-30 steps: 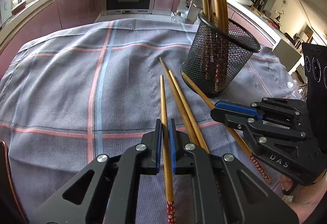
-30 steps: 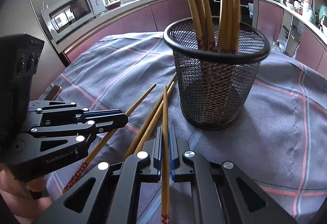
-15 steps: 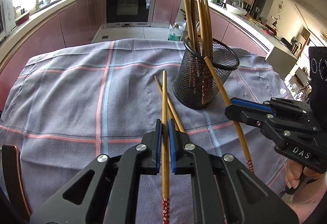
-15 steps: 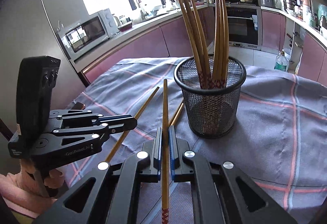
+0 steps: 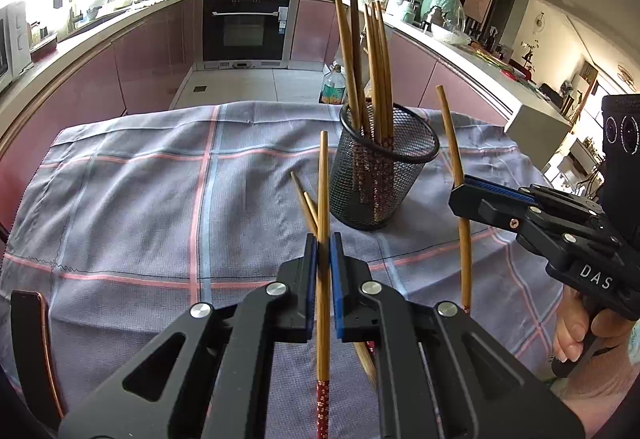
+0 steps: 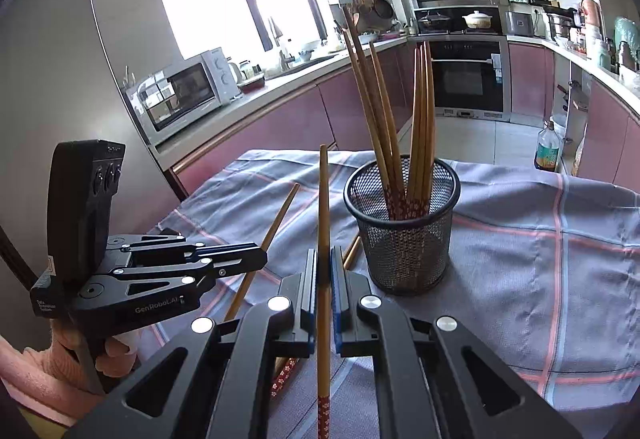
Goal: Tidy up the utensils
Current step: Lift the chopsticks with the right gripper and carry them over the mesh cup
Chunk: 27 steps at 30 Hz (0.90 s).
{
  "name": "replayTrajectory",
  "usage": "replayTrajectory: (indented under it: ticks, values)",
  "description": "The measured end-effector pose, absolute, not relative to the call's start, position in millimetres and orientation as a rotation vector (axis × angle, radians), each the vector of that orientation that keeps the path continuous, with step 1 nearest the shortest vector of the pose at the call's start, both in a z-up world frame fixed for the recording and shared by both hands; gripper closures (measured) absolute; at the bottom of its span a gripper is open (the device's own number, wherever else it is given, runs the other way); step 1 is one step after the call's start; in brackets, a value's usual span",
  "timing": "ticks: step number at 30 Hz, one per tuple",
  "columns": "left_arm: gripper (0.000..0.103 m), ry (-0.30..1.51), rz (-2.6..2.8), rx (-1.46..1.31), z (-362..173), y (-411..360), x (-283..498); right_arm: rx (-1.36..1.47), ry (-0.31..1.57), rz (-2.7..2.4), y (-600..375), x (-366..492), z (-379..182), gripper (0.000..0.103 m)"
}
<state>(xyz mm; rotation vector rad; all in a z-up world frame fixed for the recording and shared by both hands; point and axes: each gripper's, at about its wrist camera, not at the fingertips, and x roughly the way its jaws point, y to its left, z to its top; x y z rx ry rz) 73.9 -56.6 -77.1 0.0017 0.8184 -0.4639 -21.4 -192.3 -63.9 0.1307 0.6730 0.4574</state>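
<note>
Both grippers clamped on one chopstick each, now lifted clear of the cloth.

Left gripper [image 5: 324, 243] pinches a bamboo chopstick [image 5: 323, 199]; right gripper [image 6: 324, 259] pinches a second chopstick [image 6: 323, 207]. A second ago both sticks lay low near the checked cloth [image 5: 140, 207]; now both point up, off the cloth, and the mesh cup [image 5: 384, 175] looks farther away. The cup stands upright holding several chopsticks. Two loose chopsticks [image 5: 306, 199] remain on the cloth just beside the cup.
</note>
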Motion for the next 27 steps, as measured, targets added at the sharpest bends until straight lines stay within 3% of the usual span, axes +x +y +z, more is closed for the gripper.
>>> replayTrajectory:
  ticks: [27]
  values:
    - [0.096,0.626,-0.575,-0.120,15,-32,28,0.151,0.524,0.437,-204,-36,-23,0.098]
